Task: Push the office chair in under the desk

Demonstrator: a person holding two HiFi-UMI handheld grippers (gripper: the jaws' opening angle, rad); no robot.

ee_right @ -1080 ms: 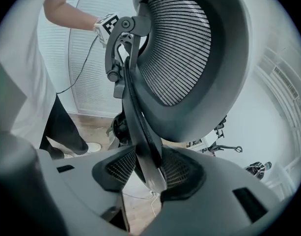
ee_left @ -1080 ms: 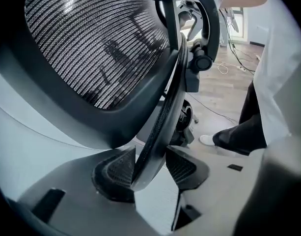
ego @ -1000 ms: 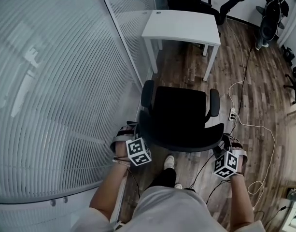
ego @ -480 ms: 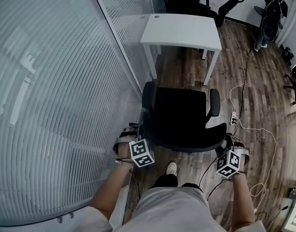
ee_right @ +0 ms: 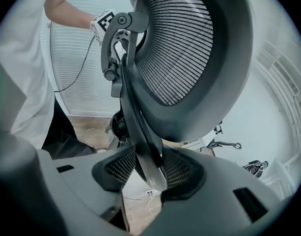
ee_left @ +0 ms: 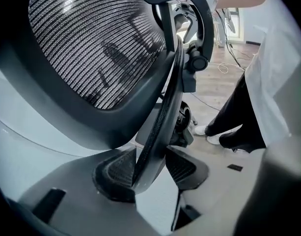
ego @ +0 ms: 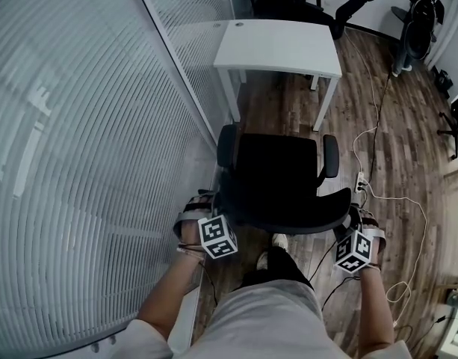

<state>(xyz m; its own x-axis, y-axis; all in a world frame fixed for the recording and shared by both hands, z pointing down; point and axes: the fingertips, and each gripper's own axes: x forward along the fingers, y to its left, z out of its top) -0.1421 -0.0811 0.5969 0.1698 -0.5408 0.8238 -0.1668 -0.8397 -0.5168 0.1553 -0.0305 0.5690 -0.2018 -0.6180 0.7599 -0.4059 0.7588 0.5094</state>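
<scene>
Seen from above, a black office chair point(ego: 277, 174) stands on the wood floor point(ego: 385, 163) just short of the white counter point(ego: 281, 43), its seat not yet beneath the top, a glass partition point(ego: 79, 126) at its left. The left tongs point(ee_left: 150, 168) and right tongs point(ee_right: 149, 168) each pinch an outer edge of the chair's mesh backrest point(ego: 288, 219), one per side.

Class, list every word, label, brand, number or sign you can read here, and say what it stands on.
None can be read.
The left cube on the left gripper and the right cube on the right gripper bear only black-and-white square patterns, no letters or digits.
No label shows on the office chair or desk.
</scene>
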